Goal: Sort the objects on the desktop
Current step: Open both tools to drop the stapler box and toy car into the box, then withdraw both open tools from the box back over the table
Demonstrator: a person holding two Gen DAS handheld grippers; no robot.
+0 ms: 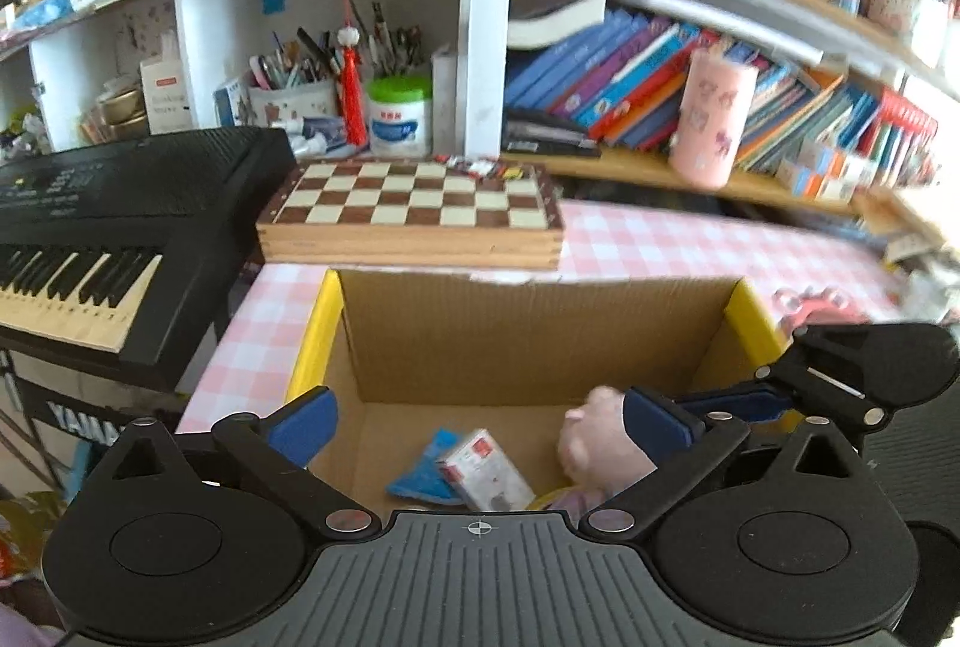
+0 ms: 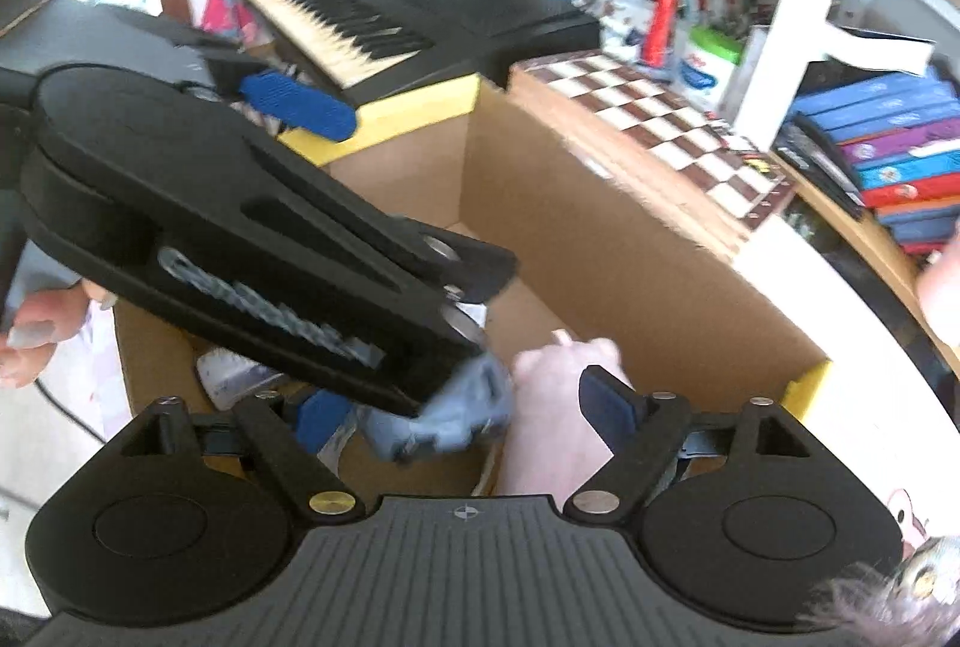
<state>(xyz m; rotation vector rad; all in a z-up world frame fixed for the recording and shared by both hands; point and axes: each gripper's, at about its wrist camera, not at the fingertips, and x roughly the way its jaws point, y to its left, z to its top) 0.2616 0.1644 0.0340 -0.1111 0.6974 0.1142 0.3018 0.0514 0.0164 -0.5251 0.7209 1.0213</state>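
Pink-checked cloth [image 1: 630, 239] covered the desk where my open cardboard box [image 1: 528, 329] stood, with a chessboard [image 1: 414, 203] just behind it, one black keyboard [image 1: 108, 227] to its left and shelves of books [image 1: 660, 89] beyond. From the left wrist I saw the left gripper [image 1: 480, 425] over the box mouth, its jaws spread wide with nothing between the pads; on the box floor I counted three things: a blue packet [image 1: 423, 473], a small white carton [image 1: 486, 476] lying touching it, and a pink plush toy [image 1: 600, 446] against the right-hand wall. Only the right wrist showed the right gripper [image 2: 468, 413], jaws parted about the plush toy [image 2: 558, 407], the pads seemingly not pressing it, and a blurred grey-blue item [image 2: 450, 419] beside it that I could not identify. That view also showed the left gripper's body [image 2: 240, 227] crossing above the box, and fingers [image 2: 30, 341] at the left edge.
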